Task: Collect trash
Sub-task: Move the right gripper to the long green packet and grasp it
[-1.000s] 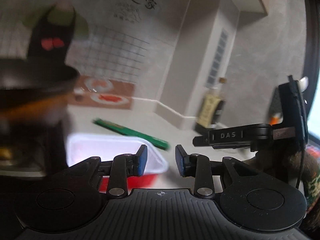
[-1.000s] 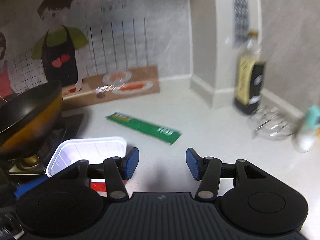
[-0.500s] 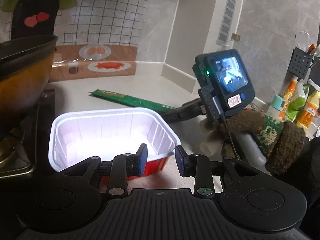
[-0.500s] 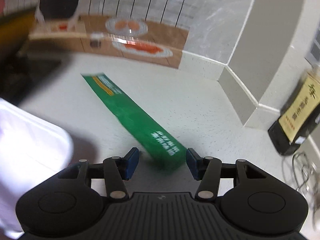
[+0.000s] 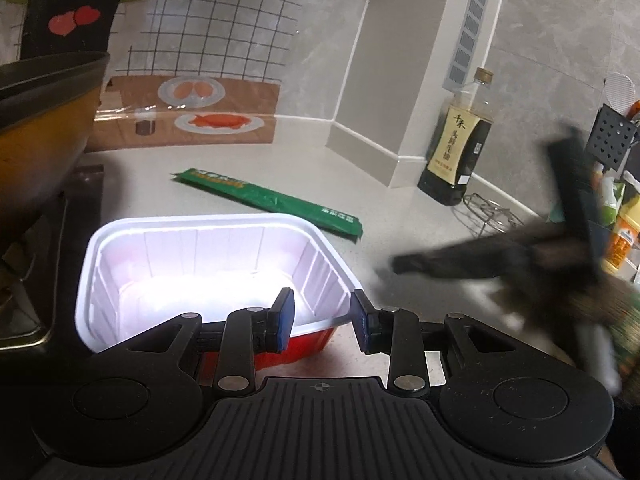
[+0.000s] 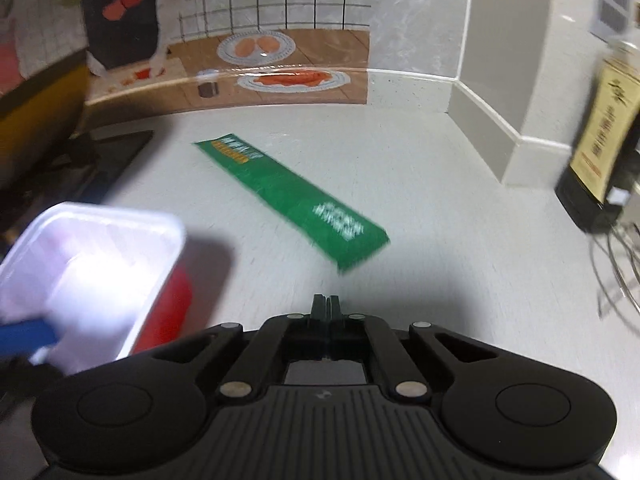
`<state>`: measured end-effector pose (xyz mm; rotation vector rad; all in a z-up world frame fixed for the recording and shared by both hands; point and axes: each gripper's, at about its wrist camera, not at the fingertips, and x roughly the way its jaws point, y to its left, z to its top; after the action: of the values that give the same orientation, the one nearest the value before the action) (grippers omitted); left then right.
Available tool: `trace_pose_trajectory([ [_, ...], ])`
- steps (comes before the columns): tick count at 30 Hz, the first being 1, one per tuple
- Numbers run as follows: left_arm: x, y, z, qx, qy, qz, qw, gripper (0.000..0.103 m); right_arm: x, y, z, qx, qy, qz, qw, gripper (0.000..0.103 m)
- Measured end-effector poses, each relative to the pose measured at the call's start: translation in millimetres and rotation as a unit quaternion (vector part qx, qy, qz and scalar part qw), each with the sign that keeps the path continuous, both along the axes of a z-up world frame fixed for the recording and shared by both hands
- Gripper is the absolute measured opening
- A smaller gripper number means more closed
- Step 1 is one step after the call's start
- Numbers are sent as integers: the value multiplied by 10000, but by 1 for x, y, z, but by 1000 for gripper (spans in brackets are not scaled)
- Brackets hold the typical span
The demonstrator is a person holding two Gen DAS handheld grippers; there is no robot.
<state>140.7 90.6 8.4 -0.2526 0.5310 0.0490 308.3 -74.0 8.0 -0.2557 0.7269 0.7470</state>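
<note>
So the green wrapper (image 6: pixel 292 196) is lying flat on the pale tabletop (image 6: pixel 440 200), running diagonally, with its near end just ahead of the right gripper (image 6: pixel 326 304). That gripper's jaws are pressed completely together with nothing caught between them, and the wrapper isn't touching them. In the left wrist view the same right gripper shows up as a dark blurry streak (image 5: pixel 460 264) off to the right of the wrapper's end, too smeared to make out any detail. The left gripper (image 5: pixel 322 318) has its jaws partly open, and the near right corner of the white tray (image 5: pixel 120 232) with the red outside sits right in the gap; can't really tell whether the blue pads are actually pinching the rim or just straddling it. The tray is on the tabletop just beside the wrapper, near side. A wok (image 5: pixel 44 120) sits on the stove at far left, and a soy sauce bottle (image 5: pixel 460 148) stands by the wall corner with a wire rack (image 5: pixel 490 214) next to it.
</note>
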Motion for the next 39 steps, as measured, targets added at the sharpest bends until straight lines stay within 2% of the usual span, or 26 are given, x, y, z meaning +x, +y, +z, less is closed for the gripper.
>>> trace_pose_trajectory([
  [5,11,-6,-2,-103,50,-61,9999,34,-45,-62,2,469,127,-9,9988,0],
  [8,12,-11,-5,-204,171,-276,9993,34,-46,-75,8,676,127,-140,9975,1],
  [10,6,-12,-6,-270,218,-499,9982,34,-38,-69,12,741,-55,-184,9971,5],
  [11,3,-12,-6,-275,239,-593,9976,34,-32,-62,13,759,-139,-232,9967,14],
  [13,-3,-11,-6,-318,260,-704,9967,34,-16,-44,10,749,-243,-301,9964,46],
  [14,-6,-9,-6,-358,251,-743,9963,35,-7,-35,7,717,-301,-322,9965,50],
  [21,-21,5,-1,-691,-62,-885,9937,35,50,29,-15,272,-386,-88,9988,50],
  [26,-23,12,3,-781,-195,-921,9925,35,75,64,-23,-177,-414,387,9982,50],
  [28,-22,17,3,-876,-264,-865,9920,35,79,65,-23,-138,-383,431,9982,49],
  [29,-22,18,4,-911,-281,-836,9919,35,80,62,-22,-65,-286,405,9987,45],
  [31,-20,22,3,-949,-285,-773,9921,35,77,52,-20,89,-127,328,9993,32],
  [33,-18,23,2,-943,-273,-713,9926,35,67,41,-17,190,-1,267,9995,28],
  [39,-28,23,8,-955,-448,-592,9927,35,-7,-19,-6,163,20,223,9996,25],
])
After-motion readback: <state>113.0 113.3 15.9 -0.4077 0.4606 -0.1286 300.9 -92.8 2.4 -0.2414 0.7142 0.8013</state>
